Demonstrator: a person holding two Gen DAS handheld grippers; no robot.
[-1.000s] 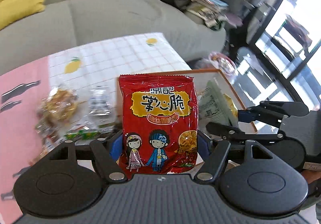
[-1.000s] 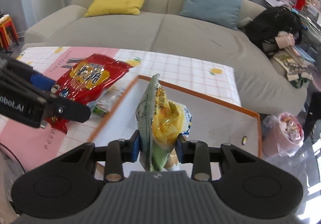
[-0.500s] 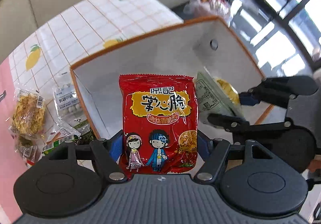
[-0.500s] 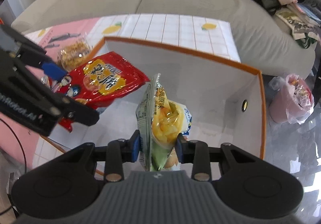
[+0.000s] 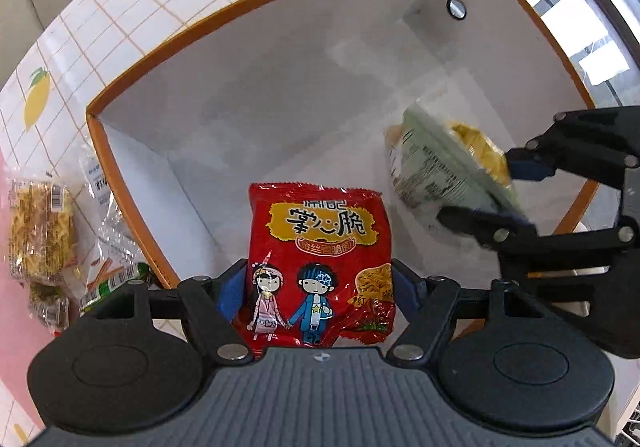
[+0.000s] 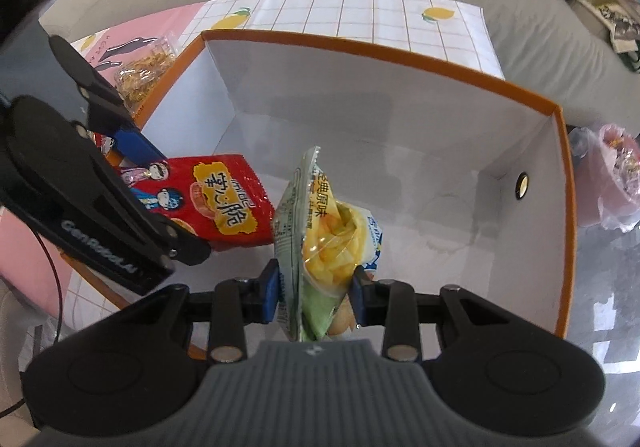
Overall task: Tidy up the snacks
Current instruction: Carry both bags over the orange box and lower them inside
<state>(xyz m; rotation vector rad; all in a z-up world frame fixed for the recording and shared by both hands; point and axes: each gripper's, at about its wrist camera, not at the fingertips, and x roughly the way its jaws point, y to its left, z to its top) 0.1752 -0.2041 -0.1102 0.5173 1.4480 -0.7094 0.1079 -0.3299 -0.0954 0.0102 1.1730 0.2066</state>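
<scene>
Within a second both grippers had swung from above the table to inside the orange-rimmed white cardboard box (image 5: 132,87), the left gripper (image 5: 318,283) clamping a red crinkly noodle-snack packet (image 5: 320,247), the right gripper (image 6: 314,289) pinching a green-and-yellow chip bag (image 6: 328,243), ready for dropping.

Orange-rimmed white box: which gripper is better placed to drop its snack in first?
Probably right. The right gripper holds the green-yellow chip bag deeper inside the orange-rimmed white box; the left gripper's red noodle packet sits near its edge.
</scene>
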